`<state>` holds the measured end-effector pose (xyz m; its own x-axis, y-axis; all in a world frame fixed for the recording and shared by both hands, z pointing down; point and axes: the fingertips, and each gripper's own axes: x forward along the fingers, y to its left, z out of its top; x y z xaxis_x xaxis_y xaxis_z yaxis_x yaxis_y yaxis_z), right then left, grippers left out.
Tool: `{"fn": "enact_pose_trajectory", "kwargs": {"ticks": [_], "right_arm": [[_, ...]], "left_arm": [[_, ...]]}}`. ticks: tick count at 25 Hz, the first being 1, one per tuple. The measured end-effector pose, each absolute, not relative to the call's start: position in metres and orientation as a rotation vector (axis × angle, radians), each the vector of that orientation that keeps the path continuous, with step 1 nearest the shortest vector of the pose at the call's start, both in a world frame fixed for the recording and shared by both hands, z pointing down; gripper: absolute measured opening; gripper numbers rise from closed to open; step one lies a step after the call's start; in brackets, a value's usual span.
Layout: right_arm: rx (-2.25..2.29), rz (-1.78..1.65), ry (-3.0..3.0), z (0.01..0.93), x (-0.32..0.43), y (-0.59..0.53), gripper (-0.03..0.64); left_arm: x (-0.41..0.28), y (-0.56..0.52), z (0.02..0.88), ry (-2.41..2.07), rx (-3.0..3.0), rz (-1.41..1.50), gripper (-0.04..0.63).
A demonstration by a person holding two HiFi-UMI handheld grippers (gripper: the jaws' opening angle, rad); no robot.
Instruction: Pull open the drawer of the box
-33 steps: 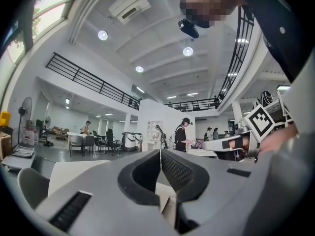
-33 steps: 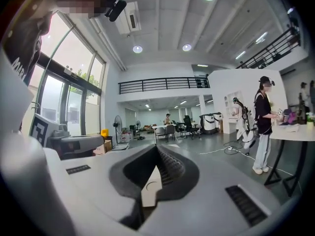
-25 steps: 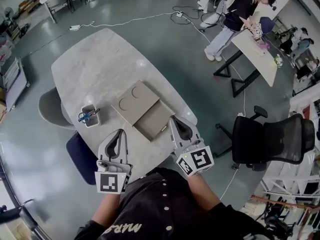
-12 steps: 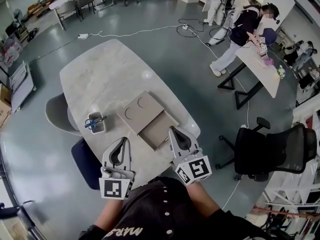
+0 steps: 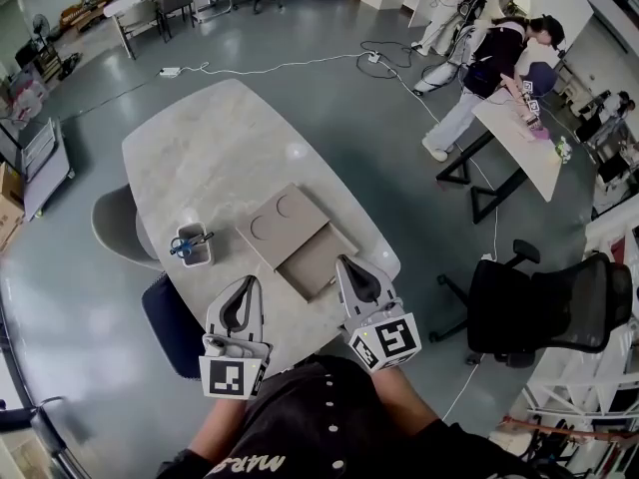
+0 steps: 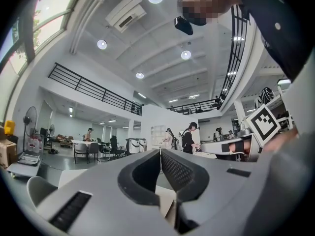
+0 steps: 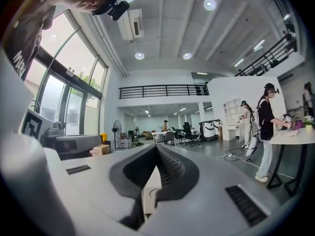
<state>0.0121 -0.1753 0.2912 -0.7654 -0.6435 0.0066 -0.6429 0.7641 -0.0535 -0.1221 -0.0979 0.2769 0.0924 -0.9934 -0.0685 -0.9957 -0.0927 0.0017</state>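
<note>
A flat tan box (image 5: 280,220) with two round marks on its lid lies on the marble table (image 5: 210,153). Its drawer (image 5: 318,257) stands pulled out toward me. My right gripper (image 5: 343,261) is shut and empty, its tips just right of the drawer's front corner. In the right gripper view the jaws of the right gripper (image 7: 156,147) meet, and a pale piece of the box (image 7: 150,193) shows below them. My left gripper (image 5: 246,281) is shut and empty too, left of the drawer over bare table. Its jaws also meet in the left gripper view (image 6: 160,151).
A small grey cup with blue-handled scissors (image 5: 190,245) stands left of the box. A grey chair (image 5: 112,223) and a blue seat (image 5: 168,319) sit at the table's left side. A black office chair (image 5: 534,302) is on the right. People work at a far desk (image 5: 519,118).
The head view has shifted a little. Both grippers stay shut near the table's front edge, and the drawer stands open as before.
</note>
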Motion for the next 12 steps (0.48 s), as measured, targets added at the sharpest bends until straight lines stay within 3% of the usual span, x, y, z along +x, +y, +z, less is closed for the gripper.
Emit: {"fn": "enact_pose_trajectory", "kwargs": {"ticks": [12], "right_arm": [[-1.055, -0.075, 2.948, 0.2907, 0.0144, -0.1745, -0.003]], "left_arm": [[-0.1161, -0.0982, 0.2802, 2.095, -2.295, 0.063, 0.017]]}}
